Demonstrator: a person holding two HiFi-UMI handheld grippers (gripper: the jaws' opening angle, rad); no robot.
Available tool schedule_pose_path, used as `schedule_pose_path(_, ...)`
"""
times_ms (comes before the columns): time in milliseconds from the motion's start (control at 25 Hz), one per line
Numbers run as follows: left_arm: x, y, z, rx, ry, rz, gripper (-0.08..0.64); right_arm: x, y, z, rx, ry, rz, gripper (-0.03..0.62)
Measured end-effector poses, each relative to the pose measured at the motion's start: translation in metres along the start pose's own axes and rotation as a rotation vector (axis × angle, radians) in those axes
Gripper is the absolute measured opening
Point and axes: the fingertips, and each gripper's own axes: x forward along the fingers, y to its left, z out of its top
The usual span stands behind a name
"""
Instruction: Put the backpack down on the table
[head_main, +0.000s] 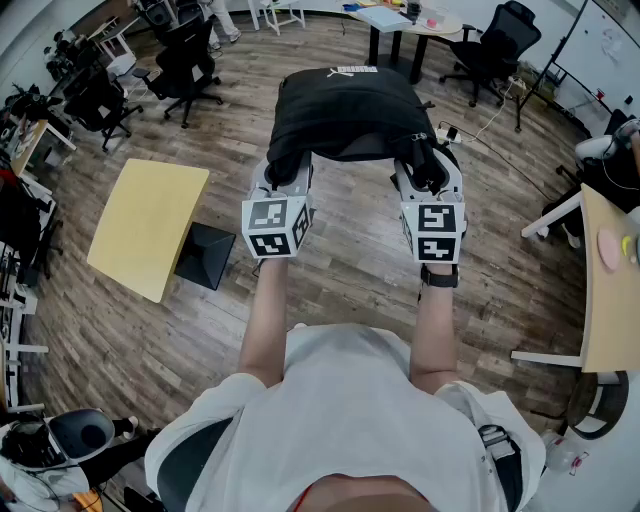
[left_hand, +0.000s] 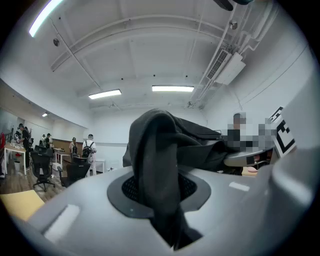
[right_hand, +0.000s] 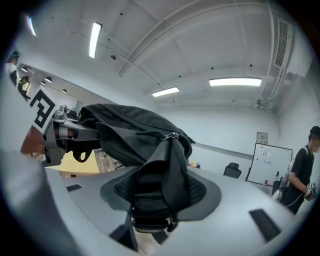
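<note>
Both of your grippers are clenched on the backpack's straps. Your left gripper (head_main: 287, 170) has its jaws nearly together on a dark fabric strap (left_hand: 159, 175). The strap runs up between them and folds over into the bag's body, and in the left gripper view it fills the gap. Your right gripper (head_main: 424, 168) clamps wider, on a padded mesh strap (right_hand: 155, 192) with a buckle (right_hand: 150, 222) at its lower end, pinched between the two jaws.

From those two grips the backpack (head_main: 349, 112) stretches across between the grippers. Its black bulk lies just beyond the jaws in the head view, held up in the air over the wooden floor (head_main: 350, 290). You have both grippers pointing about level, side by side.

The table (head_main: 148, 226), a small one with a yellow top and a black base, stands to the left of your left gripper. It is well apart from the bag, and no part of the backpack touches it. Black office chairs (head_main: 185, 60) stand farther off.
</note>
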Motion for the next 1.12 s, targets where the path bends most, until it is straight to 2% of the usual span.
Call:
schedule_pose_path(400,-0.004,-0.017,0.0,0.001,-0.001,0.022,0.092,-0.01,-0.01,-0.007,-0.011,-0.01,0.042,0.216)
schedule_pose_path(720,-0.019,-0.034,-0.012,-0.009,0.01,0.078,0.092,-0.019,-0.013,-0.02,-0.012,-0.02,0.095,0.216)
schedule_pose_path(960,-0.027,-0.017,-0.022,-0.014,0.039,0.126,0.092,-0.006,0.007,-0.026,-0.001,-0.022,0.156,0.216)
schedule_pose_path(1120,-0.016,-0.003,-0.024,-0.023,0.038,0.135,0.092,0.016,0.007,-0.021,-0.008,-0.026,0.148,0.218)
